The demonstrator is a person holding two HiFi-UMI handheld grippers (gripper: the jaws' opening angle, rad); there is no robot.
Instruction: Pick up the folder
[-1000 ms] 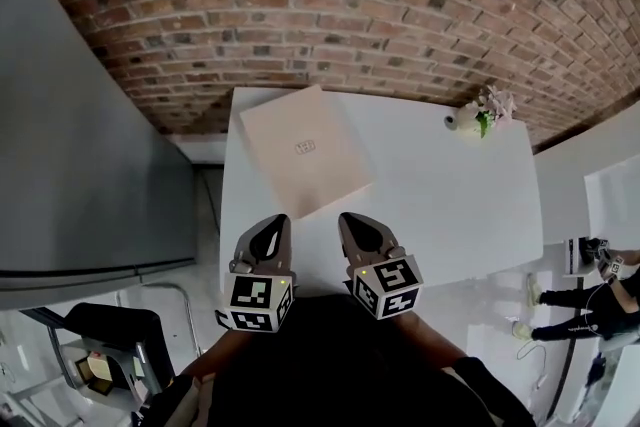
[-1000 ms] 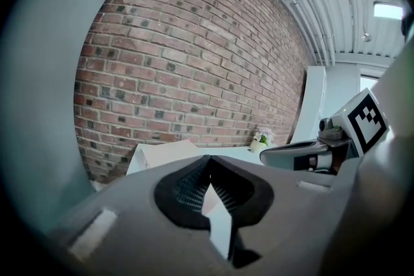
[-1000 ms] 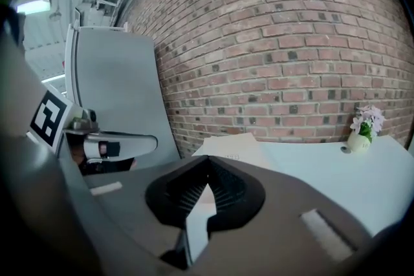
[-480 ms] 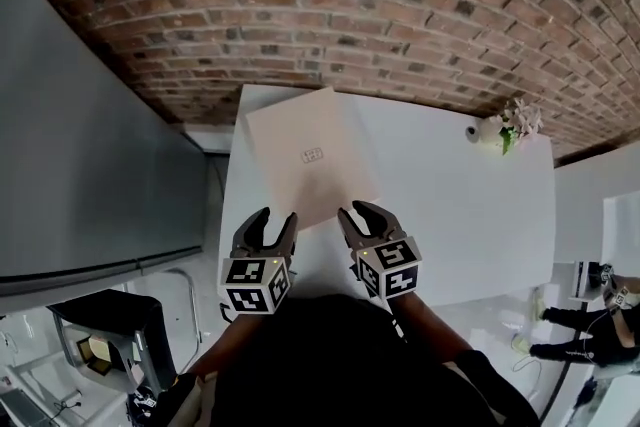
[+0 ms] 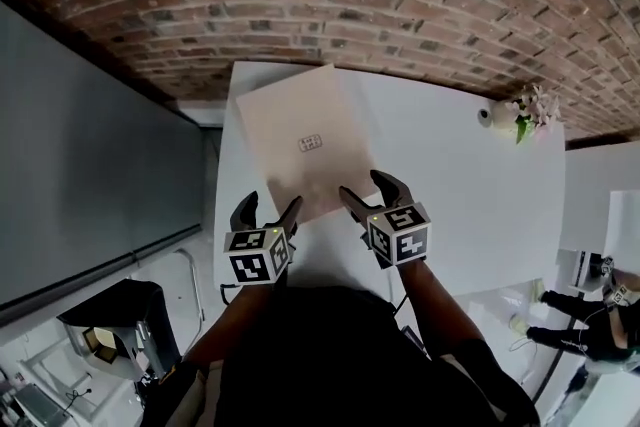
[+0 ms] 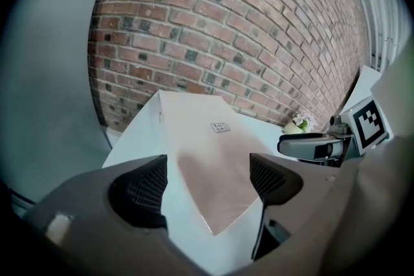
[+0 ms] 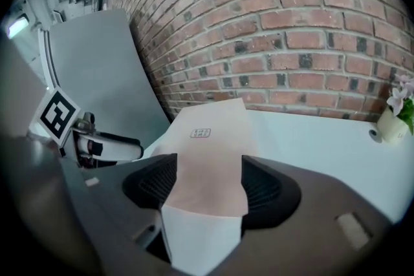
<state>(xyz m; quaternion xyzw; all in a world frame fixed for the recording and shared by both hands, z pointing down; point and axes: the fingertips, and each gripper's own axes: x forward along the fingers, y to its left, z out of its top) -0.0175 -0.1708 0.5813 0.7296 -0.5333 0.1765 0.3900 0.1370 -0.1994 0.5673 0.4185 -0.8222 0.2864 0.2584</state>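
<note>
A pale beige square folder point(image 5: 305, 145) with a small label lies flat and turned at an angle on the left part of the white table point(image 5: 470, 205). My left gripper point(image 5: 268, 208) hovers at the folder's near left corner, its jaws opening. My right gripper point(image 5: 367, 190) hovers at the folder's near right corner, its jaws also opening. In the left gripper view the folder point(image 6: 207, 152) lies beyond the left gripper point(image 6: 208, 171), its near corner pointing between the jaws. In the right gripper view the folder's point(image 7: 210, 152) near edge shows between the jaws of the right gripper point(image 7: 208, 181). Neither gripper presses on it.
A small white vase with flowers point(image 5: 520, 112) stands at the table's far right corner. A brick wall point(image 5: 350, 5) runs behind the table, and a grey panel point(image 5: 90, 165) stands to its left. A person point(image 5: 590, 330) is on the floor at lower right.
Both grippers have moved forward and down to the folder's near edge. Their jaws have gone from shut to wide apart.
</note>
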